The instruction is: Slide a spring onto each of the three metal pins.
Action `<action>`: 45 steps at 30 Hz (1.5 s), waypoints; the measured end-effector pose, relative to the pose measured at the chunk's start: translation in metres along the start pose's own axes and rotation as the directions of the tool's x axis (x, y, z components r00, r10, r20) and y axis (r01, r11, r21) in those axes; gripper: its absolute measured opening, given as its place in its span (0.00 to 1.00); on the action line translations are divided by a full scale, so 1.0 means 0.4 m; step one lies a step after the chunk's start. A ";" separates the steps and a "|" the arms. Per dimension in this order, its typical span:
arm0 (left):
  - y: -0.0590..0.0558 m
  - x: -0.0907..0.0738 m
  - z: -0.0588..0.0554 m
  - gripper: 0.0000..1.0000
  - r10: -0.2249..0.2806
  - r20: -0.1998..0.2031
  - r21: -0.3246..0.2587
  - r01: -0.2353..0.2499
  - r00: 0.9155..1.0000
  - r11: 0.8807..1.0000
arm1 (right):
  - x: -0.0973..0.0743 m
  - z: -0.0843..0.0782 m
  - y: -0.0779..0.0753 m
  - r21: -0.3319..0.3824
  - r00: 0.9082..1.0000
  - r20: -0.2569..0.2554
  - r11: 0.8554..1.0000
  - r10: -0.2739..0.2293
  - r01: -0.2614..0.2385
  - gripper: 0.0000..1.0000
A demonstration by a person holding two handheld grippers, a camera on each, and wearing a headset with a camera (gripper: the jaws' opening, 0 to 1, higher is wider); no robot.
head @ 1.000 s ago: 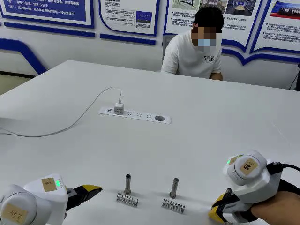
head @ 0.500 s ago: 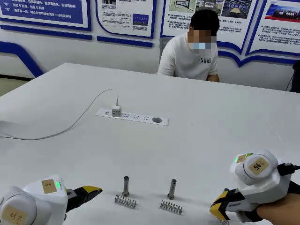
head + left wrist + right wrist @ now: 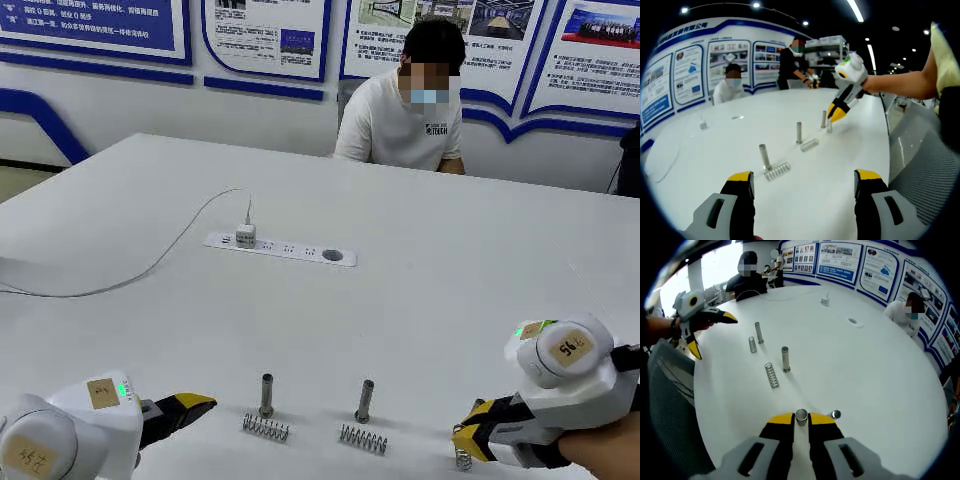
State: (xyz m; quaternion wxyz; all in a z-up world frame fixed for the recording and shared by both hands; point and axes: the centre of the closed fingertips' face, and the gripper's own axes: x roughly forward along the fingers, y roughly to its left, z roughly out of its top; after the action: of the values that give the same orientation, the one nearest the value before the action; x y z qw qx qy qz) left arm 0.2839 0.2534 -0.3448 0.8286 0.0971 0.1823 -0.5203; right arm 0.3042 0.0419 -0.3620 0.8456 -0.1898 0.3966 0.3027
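Yellow-tipped jaws of the right gripper (image 3: 801,419) were seen closed narrowly on the third spring (image 3: 801,414). It was held upright, close to the counter (image 3: 420,300) and just beside the third pin (image 3: 835,414). This pin was viewed from its top, as a small shiny disc.

The step in hand was judged to be the threading of this spring, the first of the three. For the next move, the open end of the coil would have to be raised over the pin top, centred on it and lowered. A small sideways error could make the wire catch on the rim or tip the pin.

The first pin (image 3: 266,394) and the second pin (image 3: 365,400) stood upright and apart, as smooth grey metal cylinders. The first spring (image 3: 265,428) and the second spring (image 3: 362,438), both thin wire coils, lay flat on the white matt counter, each just in front of its pin. The left gripper (image 3: 804,176) was held wide open near the first pin, with nothing between its jaws.
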 end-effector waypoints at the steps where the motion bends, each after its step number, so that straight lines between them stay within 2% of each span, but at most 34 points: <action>1: 0.000 0.000 0.000 0.83 0.000 0.000 0.000 0.000 1.000 1.000 | -0.001 0.001 0.000 0.001 1.000 0.003 1.000 -0.001 0.001 0.12; 11: 0.001 0.000 0.000 0.83 0.001 0.000 -0.001 -0.001 1.000 1.000 | -0.015 0.012 0.000 0.014 1.000 0.023 1.000 -0.006 0.006 0.12; 17: 0.003 -0.001 0.000 0.83 0.002 0.000 -0.001 -0.002 1.000 1.000 | -0.042 0.028 -0.002 0.014 0.999 0.037 1.000 -0.014 0.014 0.12; 28: 0.002 0.000 -0.001 0.83 0.000 0.000 0.000 0.000 1.000 1.000 | -0.094 0.060 -0.015 0.060 0.996 0.088 0.998 -0.016 0.011 0.12; 45: 0.000 -0.001 -0.004 0.83 0.000 0.000 -0.003 0.000 1.000 1.000 | -0.149 0.095 -0.067 0.080 0.990 0.124 0.995 -0.061 0.051 0.12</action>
State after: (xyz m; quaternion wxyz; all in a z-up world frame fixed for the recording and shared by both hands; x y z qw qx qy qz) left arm 0.2834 0.2541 -0.3460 0.8287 0.0957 0.1833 -0.5200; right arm 0.3130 0.0217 -0.2896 0.8838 -0.1488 0.3482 0.2747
